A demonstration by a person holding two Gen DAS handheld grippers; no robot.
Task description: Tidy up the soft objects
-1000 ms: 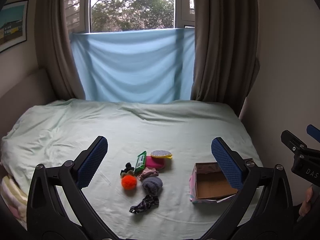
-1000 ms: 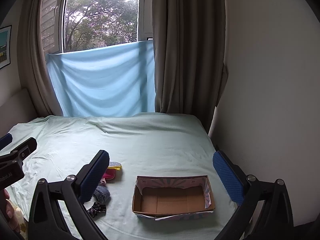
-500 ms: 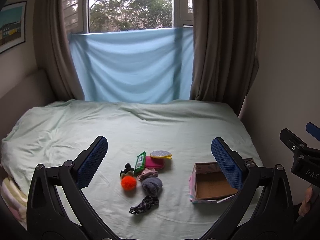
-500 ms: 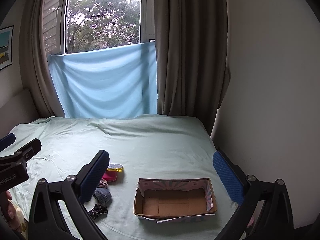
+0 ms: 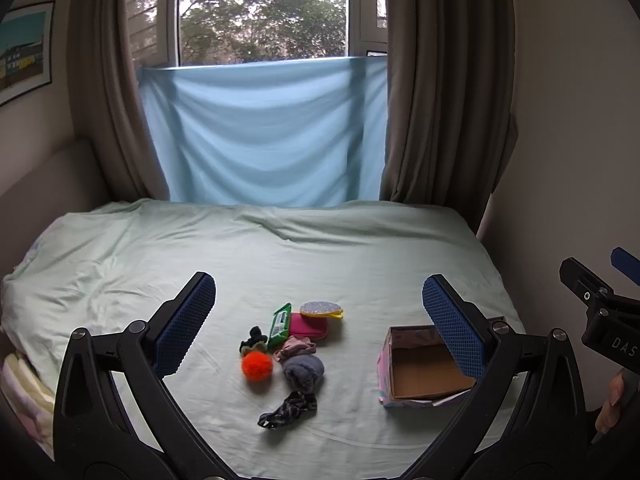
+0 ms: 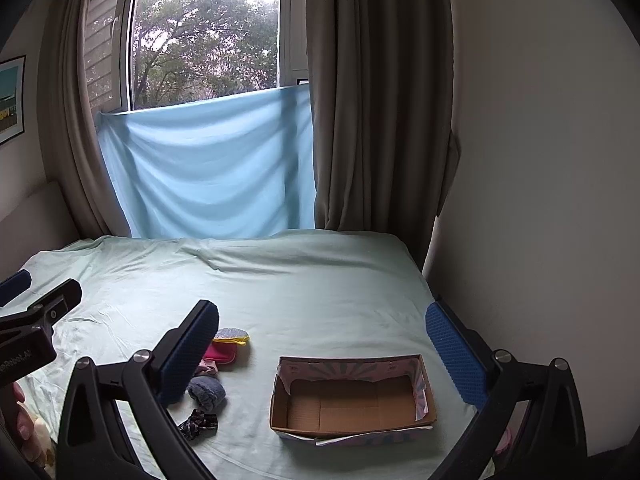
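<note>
A pile of small soft things lies on the pale green bed point(image 5: 320, 248): an orange pom-pom point(image 5: 256, 365), a grey-blue sock ball point(image 5: 303, 371), a dark patterned scrunchie point(image 5: 289, 409), a pink scrunchie point(image 5: 296, 347), a black scrunchie point(image 5: 253, 338), a green wipes pack point(image 5: 281, 323), a magenta pouch point(image 5: 308, 325) and a sparkly round pad point(image 5: 321, 309). An empty cardboard box point(image 6: 352, 396) stands to their right. My left gripper point(image 5: 319, 328) is open and empty above the pile. My right gripper point(image 6: 322, 348) is open and empty above the box.
A blue cloth point(image 5: 264, 132) hangs under the window between brown curtains point(image 5: 440, 92). A wall point(image 6: 540, 180) runs close along the bed's right edge. Folded pastel fabric point(image 5: 20, 384) sits at the bed's left corner.
Both views have shifted slightly; the grippers stay open and high above the bed. Nothing on the bed has moved.
</note>
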